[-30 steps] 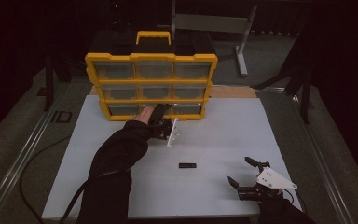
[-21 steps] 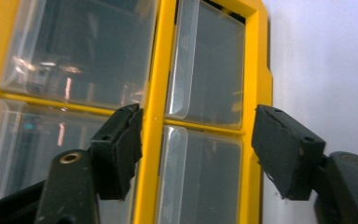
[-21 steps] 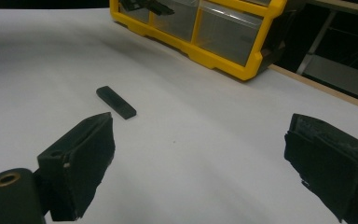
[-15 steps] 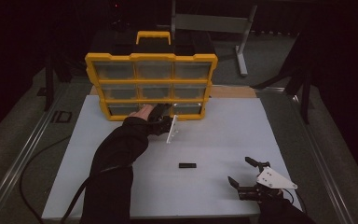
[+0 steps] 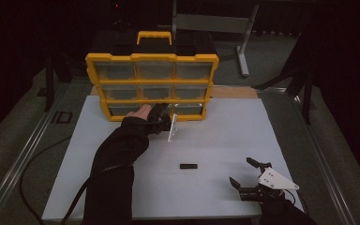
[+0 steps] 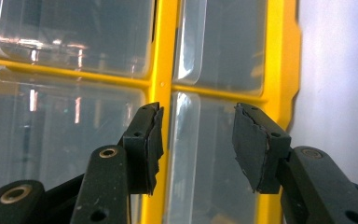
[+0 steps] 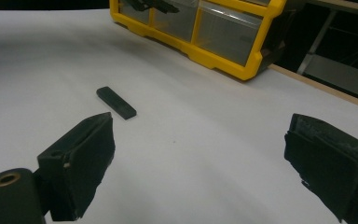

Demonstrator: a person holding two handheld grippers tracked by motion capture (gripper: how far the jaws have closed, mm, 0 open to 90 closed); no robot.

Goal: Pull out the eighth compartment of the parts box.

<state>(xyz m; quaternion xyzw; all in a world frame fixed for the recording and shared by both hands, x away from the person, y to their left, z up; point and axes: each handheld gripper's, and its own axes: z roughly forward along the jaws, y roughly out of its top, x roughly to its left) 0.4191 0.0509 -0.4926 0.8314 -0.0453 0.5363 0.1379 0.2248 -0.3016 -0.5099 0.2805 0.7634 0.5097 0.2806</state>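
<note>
A yellow organizer with clear drawers stands at the back of the white table. My left gripper is up against its bottom row, at the middle drawer. In the left gripper view the left gripper has its jaws on either side of a clear drawer front, beside a yellow divider. The jaws have just been closing, and the pads stand apart from the plastic. A small black bar lies on the table. My right gripper rests open near the front right, the bar ahead of it.
The white table top has free room right of the organizer. A black cable trails off the table's left side. A metal stand is behind the table, and a wooden strip edges its back.
My left hand has edged slightly toward the organizer's bottom row. The right gripper and the black bar have stayed put.
</note>
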